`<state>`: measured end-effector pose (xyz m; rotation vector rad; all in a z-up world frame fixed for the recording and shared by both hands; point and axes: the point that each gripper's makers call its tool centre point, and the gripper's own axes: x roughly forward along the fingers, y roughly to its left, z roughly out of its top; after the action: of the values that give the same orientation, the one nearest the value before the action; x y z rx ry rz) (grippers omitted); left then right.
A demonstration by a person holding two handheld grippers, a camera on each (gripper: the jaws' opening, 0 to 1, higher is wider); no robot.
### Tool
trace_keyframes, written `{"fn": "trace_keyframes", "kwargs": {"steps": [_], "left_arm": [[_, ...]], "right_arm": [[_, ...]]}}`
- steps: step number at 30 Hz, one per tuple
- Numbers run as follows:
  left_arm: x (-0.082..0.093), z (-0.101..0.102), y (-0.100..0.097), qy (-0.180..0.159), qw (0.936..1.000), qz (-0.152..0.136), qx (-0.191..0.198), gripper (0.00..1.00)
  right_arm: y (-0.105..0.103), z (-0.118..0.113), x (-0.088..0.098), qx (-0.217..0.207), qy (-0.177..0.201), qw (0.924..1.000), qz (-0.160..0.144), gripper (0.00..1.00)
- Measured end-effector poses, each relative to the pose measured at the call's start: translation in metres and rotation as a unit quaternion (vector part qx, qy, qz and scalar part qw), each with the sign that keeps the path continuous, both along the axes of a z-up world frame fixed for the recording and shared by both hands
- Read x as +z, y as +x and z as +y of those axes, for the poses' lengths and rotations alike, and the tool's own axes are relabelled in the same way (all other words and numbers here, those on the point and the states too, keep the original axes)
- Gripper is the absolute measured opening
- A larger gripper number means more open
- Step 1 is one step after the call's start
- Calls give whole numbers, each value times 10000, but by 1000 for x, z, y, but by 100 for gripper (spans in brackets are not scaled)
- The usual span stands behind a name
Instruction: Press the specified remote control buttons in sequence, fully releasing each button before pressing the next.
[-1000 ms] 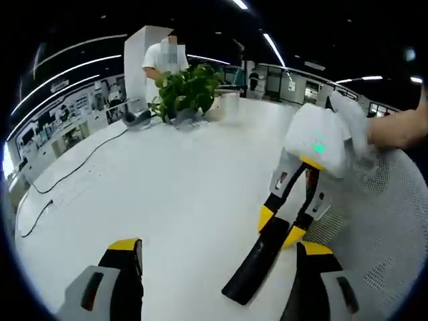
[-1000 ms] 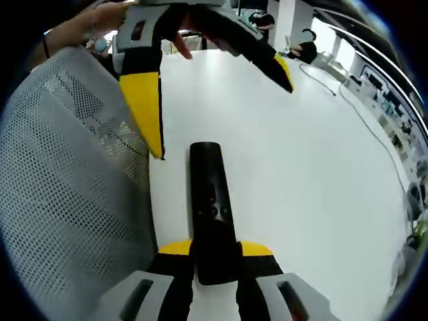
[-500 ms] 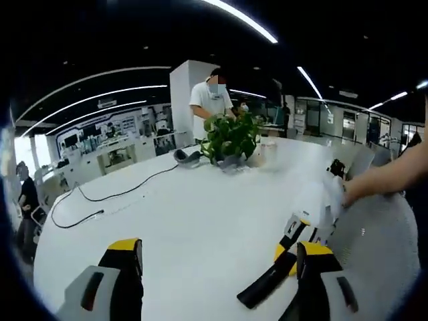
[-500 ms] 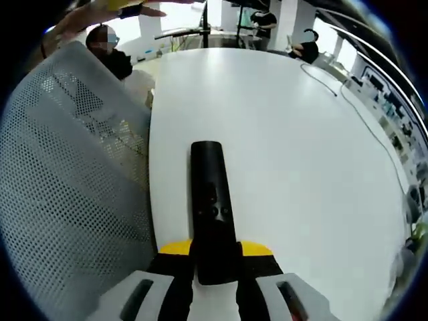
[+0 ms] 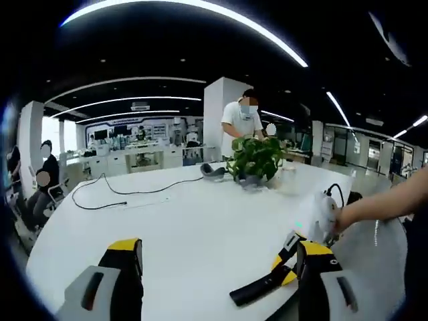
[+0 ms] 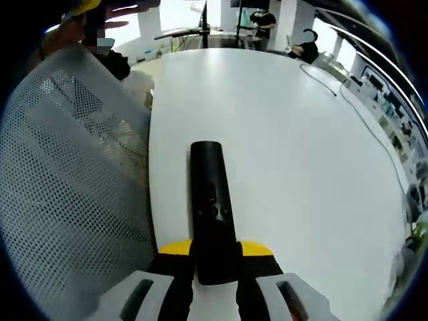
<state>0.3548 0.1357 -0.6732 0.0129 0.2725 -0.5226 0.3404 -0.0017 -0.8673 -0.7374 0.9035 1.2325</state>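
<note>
While the right hand-held gripper clamps the near end of the black remote control between its yellow-tipped jaws, the remote lies lengthwise on the white tabletop, pointing away from the camera, small buttons visible at mid-body. Just left of it in the right gripper view, a grey mesh chair back runs along the tabletop edge. Far end: seated people, blurred.

Left gripper view: left hand-held gripper open, jaws wide apart, nothing between them, hovering above the tabletop. Near its right jaw, the remote control shows as a black bar on the tabletop, gripped by the right hand-held gripper, a person's forearm behind it. Farther out, a black cable trails across the tabletop, with a dark object, unclear, at its far end beside a potted plant. Person in white shirt stands behind the plant. Seated people at far left.
</note>
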Motion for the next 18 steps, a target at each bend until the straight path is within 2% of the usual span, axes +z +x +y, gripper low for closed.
{"fn": "trace_keyframes", "kwargs": {"steps": [3, 6, 11, 15, 17, 18], "left_arm": [[2, 5, 5, 326, 9991, -235, 100, 100], [8, 8, 8, 221, 9987, -421, 195, 100], [8, 16, 9, 262, 9979, -485, 350, 100], [14, 23, 10, 164, 9965, -671, 481, 100], [13, 25, 11, 71, 9969, -609, 502, 100], [13, 26, 11, 82, 9967, -609, 531, 100]], "right_arm": [[0, 0, 0, -25, 18, 10000, 4, 21], [0, 0, 0, -32, 30, 10000, -9, 21], [0, 0, 0, -65, 65, 10000, -19, 21], [0, 0, 0, -115, 40, 9999, -29, 21], [-2, 1, 0, -70, -97, 9999, -59, 21], [-4, 2, 0, 84, -224, 9997, -82, 21]]}}
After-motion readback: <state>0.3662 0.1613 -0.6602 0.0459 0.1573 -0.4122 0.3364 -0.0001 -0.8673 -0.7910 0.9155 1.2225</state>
